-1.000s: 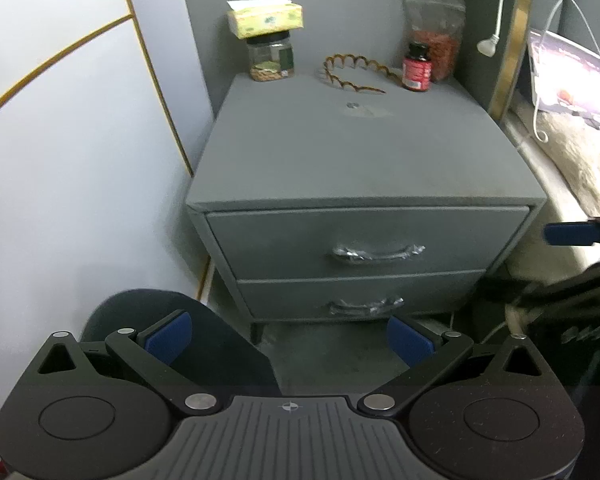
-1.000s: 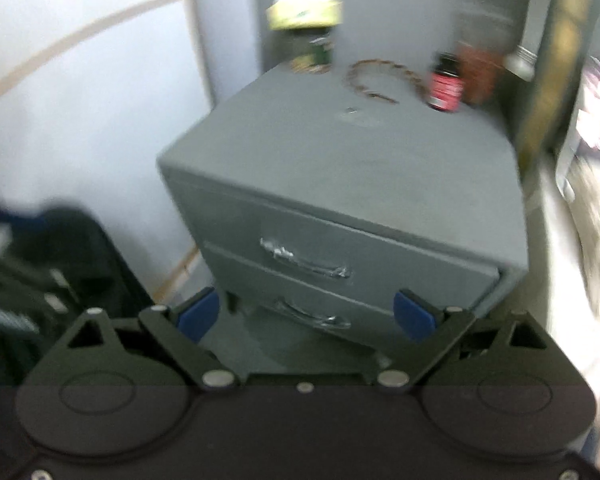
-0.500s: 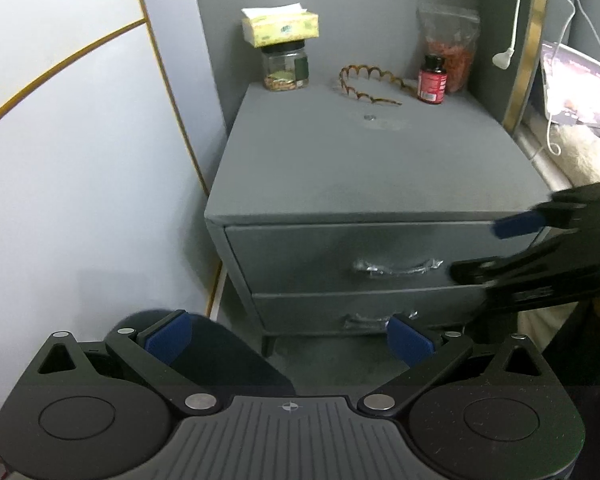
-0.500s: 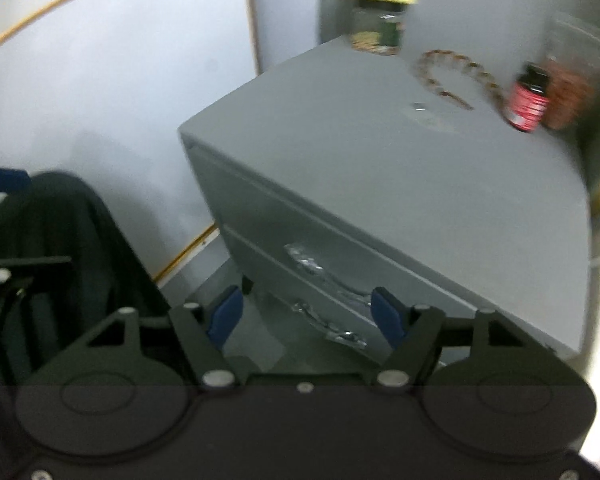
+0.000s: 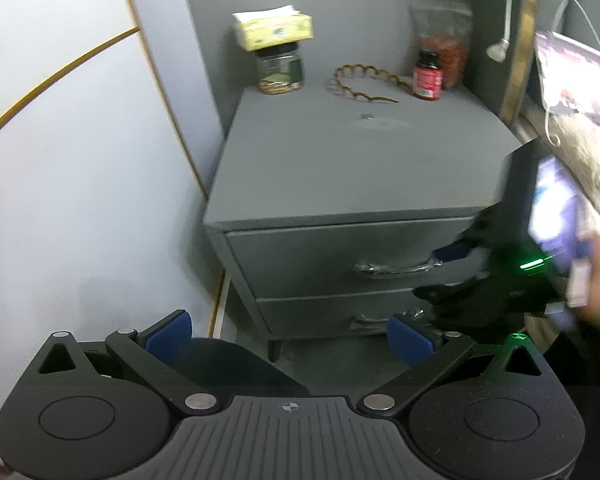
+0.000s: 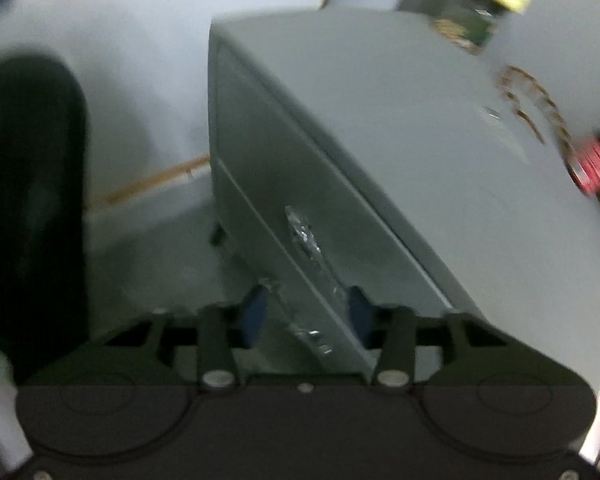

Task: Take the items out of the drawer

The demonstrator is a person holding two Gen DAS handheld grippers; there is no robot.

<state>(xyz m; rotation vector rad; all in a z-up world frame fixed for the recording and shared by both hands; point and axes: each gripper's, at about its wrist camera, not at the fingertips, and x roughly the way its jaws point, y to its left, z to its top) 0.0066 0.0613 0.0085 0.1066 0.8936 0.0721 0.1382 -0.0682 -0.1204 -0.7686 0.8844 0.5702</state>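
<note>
Right gripper [image 6: 306, 312] jaws just been closing, pads not yet on the top drawer handle [image 6: 312, 248] between and ahead of them. Left gripper [image 5: 288, 332] spread wide, empty, well back from closed drawers [image 5: 324, 256].

Dim, even indoor light with soft shadows; a small green indicator lamp [image 5: 533, 266] glows at the right of the left wrist view. That view is fairly sharp centrally, its lines bowing and corners darkening toward the fisheye rim. The right wrist view is motion-smeared throughout, the nightstand [image 6: 380, 128] tilted and soft-edged.
</note>
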